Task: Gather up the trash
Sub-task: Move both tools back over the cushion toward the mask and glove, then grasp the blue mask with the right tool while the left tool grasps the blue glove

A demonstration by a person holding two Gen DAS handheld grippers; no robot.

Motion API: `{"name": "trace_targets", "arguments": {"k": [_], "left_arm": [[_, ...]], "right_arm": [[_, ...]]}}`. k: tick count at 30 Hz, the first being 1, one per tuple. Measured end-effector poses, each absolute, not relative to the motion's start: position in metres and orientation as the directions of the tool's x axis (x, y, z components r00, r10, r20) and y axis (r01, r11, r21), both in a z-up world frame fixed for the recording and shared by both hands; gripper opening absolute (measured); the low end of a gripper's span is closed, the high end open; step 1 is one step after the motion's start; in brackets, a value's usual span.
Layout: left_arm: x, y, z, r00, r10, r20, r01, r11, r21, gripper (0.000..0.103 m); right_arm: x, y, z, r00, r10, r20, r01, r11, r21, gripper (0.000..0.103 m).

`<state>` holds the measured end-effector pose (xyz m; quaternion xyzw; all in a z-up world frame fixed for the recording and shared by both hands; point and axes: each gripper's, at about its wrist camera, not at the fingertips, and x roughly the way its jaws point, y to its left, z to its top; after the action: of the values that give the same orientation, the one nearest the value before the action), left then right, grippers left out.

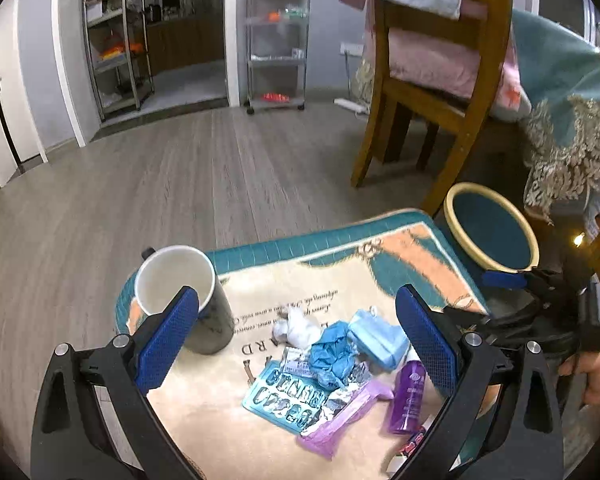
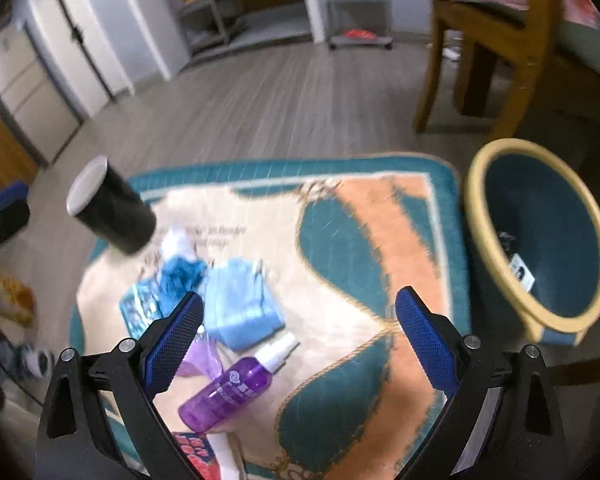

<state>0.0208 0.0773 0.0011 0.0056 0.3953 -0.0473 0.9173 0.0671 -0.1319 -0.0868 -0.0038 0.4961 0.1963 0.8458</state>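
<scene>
A pile of trash lies on a patterned rug (image 1: 260,280): a light blue face mask (image 1: 376,340), a crumpled blue glove (image 1: 332,356), a white tissue (image 1: 296,328), a blister pack (image 1: 284,396), a purple wrapper (image 1: 340,412) and a purple spray bottle (image 1: 408,396). A teal bin with a yellow rim (image 1: 492,228) stands at the rug's right edge. My left gripper (image 1: 296,344) is open above the pile. My right gripper (image 2: 300,340) is open above the rug, with the bottle (image 2: 236,384) and mask (image 2: 240,304) to its left and the bin (image 2: 540,240) to its right.
A dark cup with a white inside (image 1: 184,296) stands on the rug's left side. A wooden chair (image 1: 432,92) with cushions stands behind the bin. A table with a lace-edged cloth (image 1: 568,100) is at the right. Metal shelf racks (image 1: 276,36) line the far wall across bare wood floor.
</scene>
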Motion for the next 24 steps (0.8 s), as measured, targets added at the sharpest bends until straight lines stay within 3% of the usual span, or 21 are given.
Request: {"name": "trace_targets", "arguments": {"k": [14, 17, 18, 21, 24], "left_arm": [[0.044, 0.076, -0.014, 0.653, -0.082, -0.753, 0.092, 0.995, -0.029, 0.097], [0.046, 0.073, -0.016, 0.644, -0.087, -0.760, 0.102, 0.994, -0.027, 0.097], [0.046, 0.071, -0.017, 0.643, -0.087, -0.761, 0.104, 0.994, -0.025, 0.097], [0.047, 0.067, -0.021, 0.634, -0.087, -0.768, 0.116, 0.993, -0.017, 0.097], [0.047, 0.063, -0.026, 0.619, -0.097, -0.779, 0.126, 0.992, -0.023, 0.097]], "right_arm": [[0.067, -0.080, -0.136, 0.300, 0.320, -0.899, -0.499, 0.856, 0.139, 0.093], [0.067, -0.079, -0.141, 0.271, 0.317, -0.909, -0.509, 0.849, 0.145, 0.075], [0.068, -0.080, -0.142, 0.257, 0.322, -0.911, -0.509, 0.847, 0.156, 0.061], [0.071, -0.087, -0.141, 0.239, 0.338, -0.910, -0.488, 0.852, 0.188, 0.042], [0.076, -0.098, -0.131, 0.257, 0.367, -0.894, -0.447, 0.865, 0.227, 0.036]]}}
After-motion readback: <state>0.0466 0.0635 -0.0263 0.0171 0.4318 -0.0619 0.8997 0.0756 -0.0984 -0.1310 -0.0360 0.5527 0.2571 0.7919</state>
